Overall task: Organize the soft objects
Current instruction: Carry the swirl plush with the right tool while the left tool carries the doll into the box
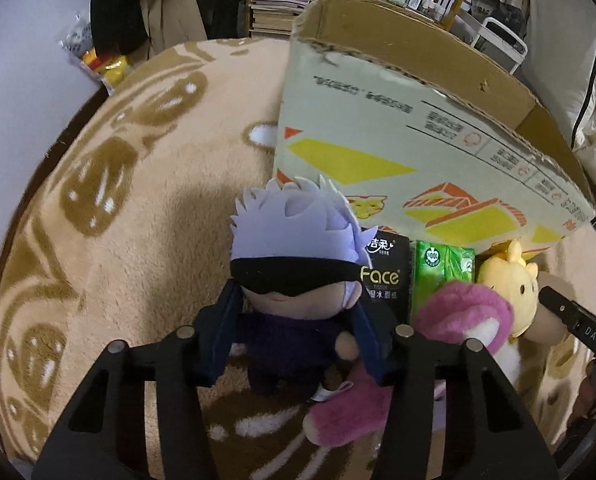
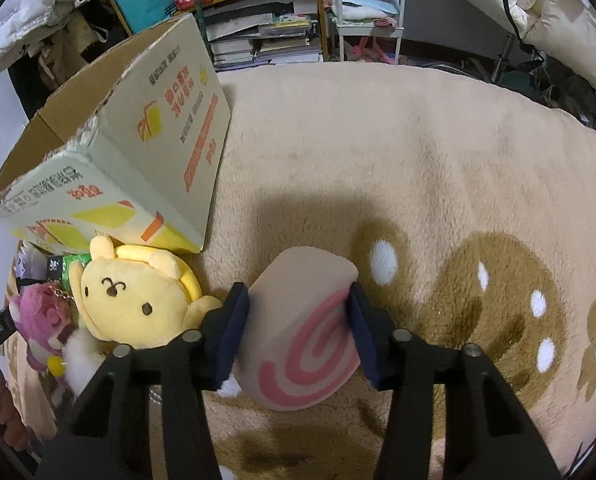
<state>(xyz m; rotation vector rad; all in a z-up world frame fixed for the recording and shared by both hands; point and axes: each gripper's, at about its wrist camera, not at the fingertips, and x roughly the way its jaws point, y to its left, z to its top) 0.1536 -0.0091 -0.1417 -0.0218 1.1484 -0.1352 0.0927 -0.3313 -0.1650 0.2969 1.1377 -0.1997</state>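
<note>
A plush doll with white spiky hair, a black blindfold and a dark body stands on the beige blanket. My left gripper is shut on it, one blue pad against each side of its body. A pink-swirl roll cushion lies on the blanket in the right wrist view. My right gripper is shut on it, pads pressing its two sides. A yellow bear plush and a pink plush lie to the left of the roll. They lie in front of an open cardboard box.
A black tissue pack and a green one lean on the box wall behind the doll. The fleece blanket spreads wide to the right. Shelves with books and bags stand behind it, and bedding is piled at the far right.
</note>
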